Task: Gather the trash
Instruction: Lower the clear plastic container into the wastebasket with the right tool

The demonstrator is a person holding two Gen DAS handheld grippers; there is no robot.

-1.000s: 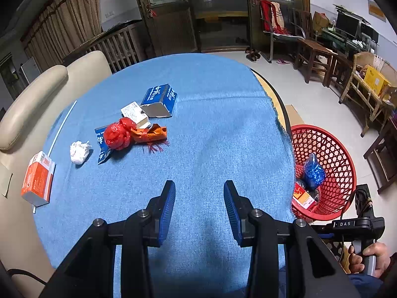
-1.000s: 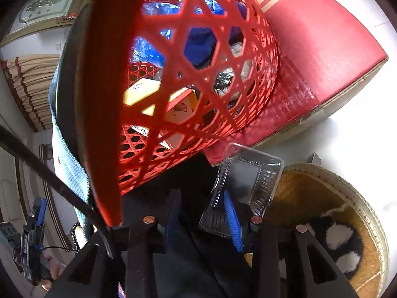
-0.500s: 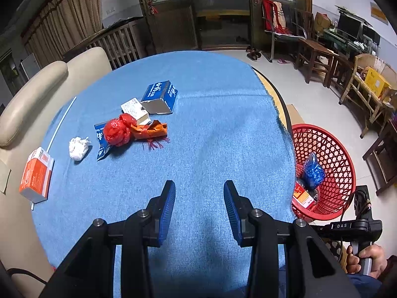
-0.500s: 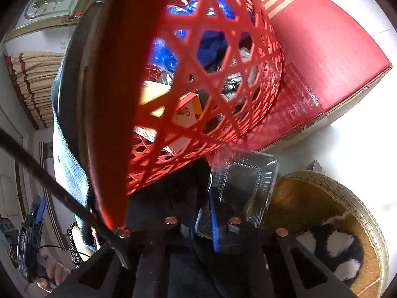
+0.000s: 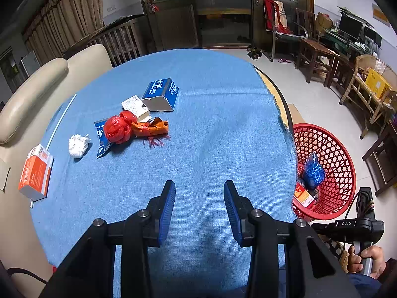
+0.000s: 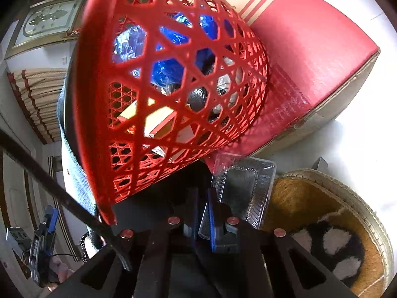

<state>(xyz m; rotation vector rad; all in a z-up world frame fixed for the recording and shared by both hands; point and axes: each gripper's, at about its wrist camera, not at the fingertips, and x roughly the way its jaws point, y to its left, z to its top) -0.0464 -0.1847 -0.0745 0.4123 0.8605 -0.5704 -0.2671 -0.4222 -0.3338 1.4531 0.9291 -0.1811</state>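
From the left wrist we look steeply down along the left gripper (image 5: 199,206) over the table (image 5: 213,104), room beyond. From the right wrist we sit low by the floor, very close beneath the basket (image 6: 173,79). Both views share that basket (image 5: 332,164), seen farther off at the left view's right edge.

Counted: one red basket (image 5: 332,149), one clear plastic tray (image 6: 244,188), two blue cartons (image 5: 161,94), one orange box (image 5: 36,171), one white paper wad (image 5: 78,145), one red bag (image 5: 117,128).
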